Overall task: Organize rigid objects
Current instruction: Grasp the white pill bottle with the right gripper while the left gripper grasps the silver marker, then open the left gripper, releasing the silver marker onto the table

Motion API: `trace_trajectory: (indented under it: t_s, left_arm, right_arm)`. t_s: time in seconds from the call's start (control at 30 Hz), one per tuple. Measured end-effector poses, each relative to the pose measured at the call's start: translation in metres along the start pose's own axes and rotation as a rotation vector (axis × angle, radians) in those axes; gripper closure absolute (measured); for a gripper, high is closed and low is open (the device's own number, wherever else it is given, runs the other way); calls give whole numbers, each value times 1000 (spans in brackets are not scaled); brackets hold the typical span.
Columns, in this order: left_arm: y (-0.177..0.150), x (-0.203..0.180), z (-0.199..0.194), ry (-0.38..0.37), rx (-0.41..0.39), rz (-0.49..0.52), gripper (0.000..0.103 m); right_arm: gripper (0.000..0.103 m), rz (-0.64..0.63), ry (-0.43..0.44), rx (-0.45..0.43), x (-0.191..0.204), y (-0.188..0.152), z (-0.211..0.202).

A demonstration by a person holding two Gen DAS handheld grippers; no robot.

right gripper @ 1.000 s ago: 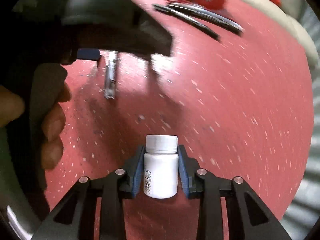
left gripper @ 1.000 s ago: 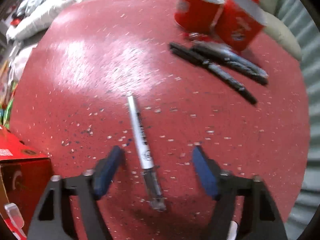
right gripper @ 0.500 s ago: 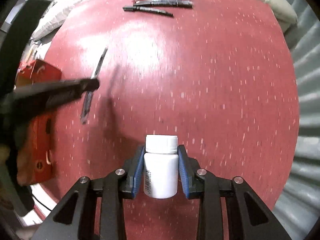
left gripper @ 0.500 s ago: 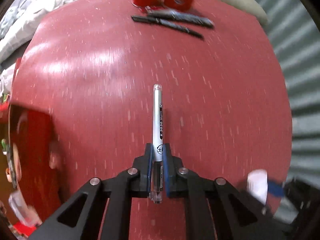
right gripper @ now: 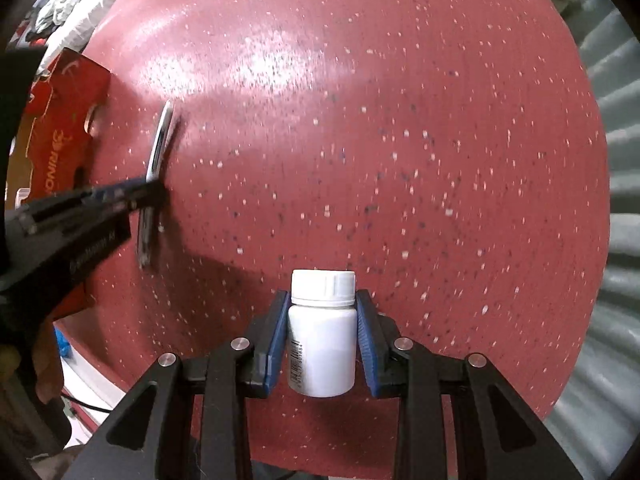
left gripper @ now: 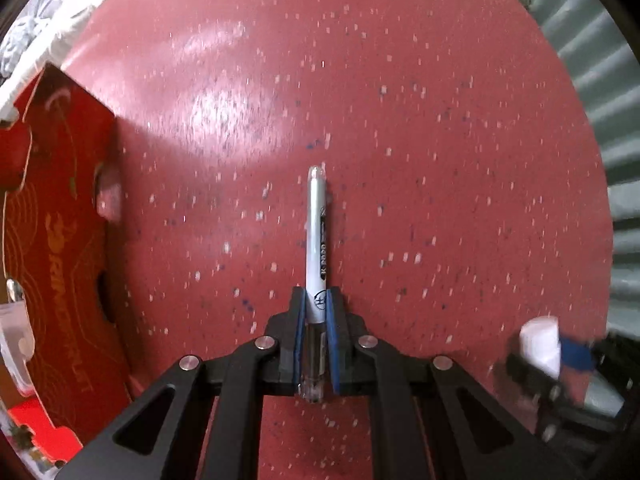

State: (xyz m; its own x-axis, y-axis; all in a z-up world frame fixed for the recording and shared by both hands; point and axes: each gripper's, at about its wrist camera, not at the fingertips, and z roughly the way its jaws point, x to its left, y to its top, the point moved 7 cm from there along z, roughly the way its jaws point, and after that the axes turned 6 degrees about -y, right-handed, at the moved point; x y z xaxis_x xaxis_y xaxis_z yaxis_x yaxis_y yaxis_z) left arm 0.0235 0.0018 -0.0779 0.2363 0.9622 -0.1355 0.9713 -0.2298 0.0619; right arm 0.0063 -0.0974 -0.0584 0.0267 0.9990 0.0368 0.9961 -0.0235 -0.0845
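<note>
Silver pen (left gripper: 316, 240) now off the table (left gripper: 440, 160), in left tongs (left gripper: 316, 344); right tongs (right gripper: 322, 344) still on white bottle (right gripper: 322, 344).

A round red speckled worktop (left gripper: 440, 160) caught a bright glare; grey corrugated sheeting (left gripper: 600, 120) ran along its right edge; crumpled pale cloth (right gripper: 76, 4) lay beyond its upper left.

A home (crumpled bedding (left gripper: 36, 36) beside red table (left gripper: 440, 140))
</note>
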Motion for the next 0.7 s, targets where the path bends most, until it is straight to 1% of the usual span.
trace_trajectory:
  t_s: [0.07,0.1,0.23,0.27,0.3,0.33,0.37,0.47,0.7]
  left_arm:
    - [3,-5,0,6,-15,5,84]
    - [11,-5,0,8,-16,8,82]
    - [22,-16,2,22,-10,53,81]
    - [26,-22,3,28,-8,65,83]
    - [25,-22,3,12,7,71,93]
    - [17,-23,4,-5,18,66,93]
    - [14,-22,4,-12,35,56,93]
    - [6,-15,0,11,45,52,93]
    - [-26,-7,-1,14,59,61,93]
  right_arm:
    - [69,8,-6,0,-1,-3,0]
    - [69,14,-9,0,1,-6,1]
    - [69,22,-20,-5,4,-7,-2]
    - [69,24,-21,-7,8,-5,-3]
    - [69,25,-22,-8,11,-3,-4]
    - [69,26,-22,-8,13,-9,-6]
    - [69,27,-23,-8,15,-8,-9]
    - [69,28,-19,-3,25,-7,-12]
    - [69,29,-19,6,39,-20,-18]
